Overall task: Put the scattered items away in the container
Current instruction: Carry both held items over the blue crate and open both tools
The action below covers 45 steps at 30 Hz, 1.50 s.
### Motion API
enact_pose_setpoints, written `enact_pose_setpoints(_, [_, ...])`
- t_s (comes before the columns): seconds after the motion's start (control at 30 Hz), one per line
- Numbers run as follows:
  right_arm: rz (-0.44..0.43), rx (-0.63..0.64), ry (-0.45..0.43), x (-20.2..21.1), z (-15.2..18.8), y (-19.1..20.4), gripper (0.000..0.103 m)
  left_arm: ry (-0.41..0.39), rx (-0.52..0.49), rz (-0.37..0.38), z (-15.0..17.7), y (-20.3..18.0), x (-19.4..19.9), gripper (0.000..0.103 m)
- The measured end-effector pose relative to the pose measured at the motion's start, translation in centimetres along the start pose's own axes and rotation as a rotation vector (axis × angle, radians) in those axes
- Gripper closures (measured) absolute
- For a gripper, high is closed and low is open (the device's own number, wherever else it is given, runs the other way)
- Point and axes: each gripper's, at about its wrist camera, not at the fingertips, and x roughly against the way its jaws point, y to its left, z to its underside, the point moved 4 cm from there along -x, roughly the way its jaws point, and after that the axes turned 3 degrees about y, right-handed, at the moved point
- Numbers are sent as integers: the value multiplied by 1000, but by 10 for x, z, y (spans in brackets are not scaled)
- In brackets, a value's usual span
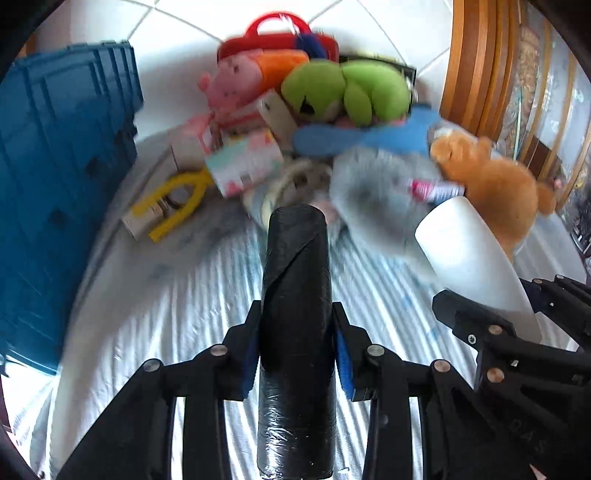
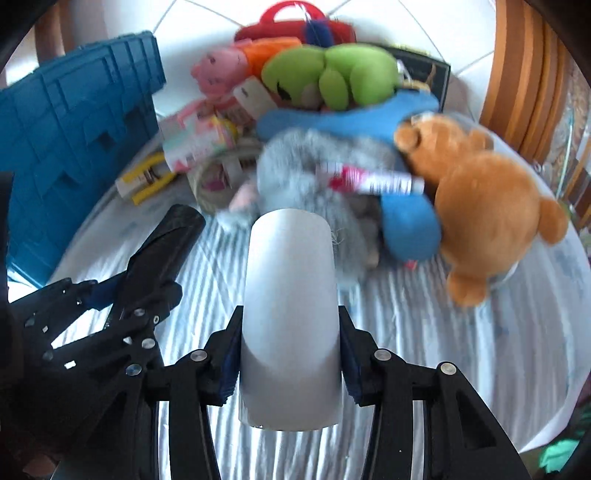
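My left gripper (image 1: 295,343) is shut on a black wrapped roll (image 1: 295,295), held lengthwise between its blue pads above the striped sheet. My right gripper (image 2: 290,347) is shut on a white cylinder (image 2: 290,306) in the same way. Each gripper shows in the other's view: the white cylinder (image 1: 469,254) at right, the black roll (image 2: 173,236) at left. Ahead lies a pile of toys: a brown bear (image 2: 484,206), a grey plush (image 2: 314,173), a green plush (image 2: 332,74), a pink plush (image 1: 236,81). The blue crate (image 1: 55,166) stands at left.
A yellow-handled item (image 1: 173,206), small boxes (image 1: 243,166), a blue plush (image 2: 406,218) and a red bag (image 1: 280,33) sit in the pile. A wooden bed frame (image 1: 476,62) rises at right. White tiled floor lies beyond. The striped sheet (image 1: 166,314) spreads below the grippers.
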Motion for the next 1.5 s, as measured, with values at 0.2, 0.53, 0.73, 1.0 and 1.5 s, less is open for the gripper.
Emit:
enact_pose_setpoints(0.2, [-13,57,-139,67,-50,16,58,-143,40,-57,-48,27,69,69])
enact_pose_setpoints(0.53, [-65,198,-425,178,-159,120,58,-398,147,-196,-113,132,201,69])
enact_pose_setpoints(0.73, [-183,255,-521,210,-211,232,58,-435,198,-298,-131,254,259,69])
enact_pose_setpoints(1.0, [-305,298,-390,172,-250,406,58,-216,283,-352,-132,429,233,69])
enact_pose_setpoints(1.5, [-79,288,-102,57,-275,468,58,-1,229,-199,-125,495,166,69])
